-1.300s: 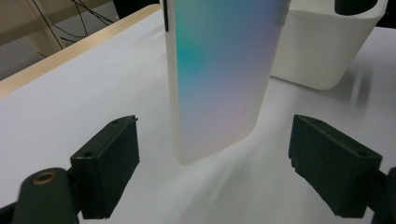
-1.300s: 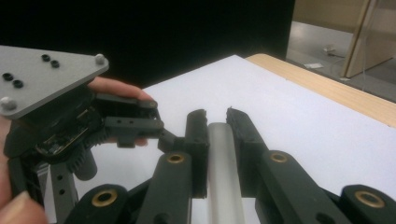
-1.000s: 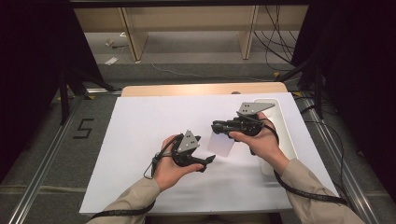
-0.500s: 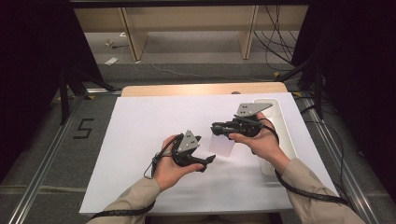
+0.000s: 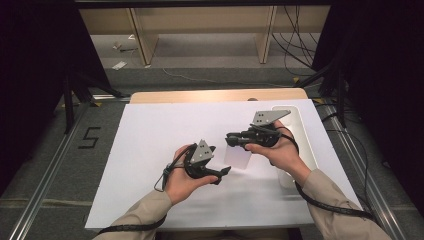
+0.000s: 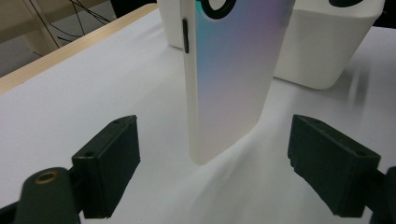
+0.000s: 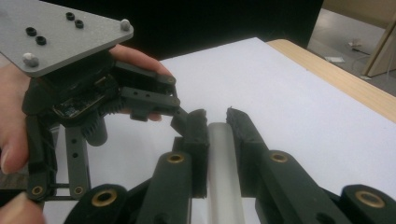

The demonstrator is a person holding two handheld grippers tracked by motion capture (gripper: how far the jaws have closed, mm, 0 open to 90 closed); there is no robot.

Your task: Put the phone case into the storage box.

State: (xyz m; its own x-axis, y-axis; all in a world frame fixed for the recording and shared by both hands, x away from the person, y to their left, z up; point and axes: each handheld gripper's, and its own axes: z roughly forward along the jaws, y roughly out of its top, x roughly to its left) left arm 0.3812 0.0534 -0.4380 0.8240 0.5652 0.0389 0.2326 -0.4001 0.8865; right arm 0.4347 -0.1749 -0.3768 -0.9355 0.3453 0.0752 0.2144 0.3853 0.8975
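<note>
Right gripper [image 5: 231,140] clamps a white phone [image 5: 237,156] by its top edge, jaws closed on the thin edge, and holds it upright above the white table cover [image 5: 150,145], its lower end clear of the surface. Left gripper [image 5: 223,171], jaws spread wide and empty, points at the phone from just beside it. White stand [image 6: 327,46] sits behind the phone in the left gripper view.
</note>
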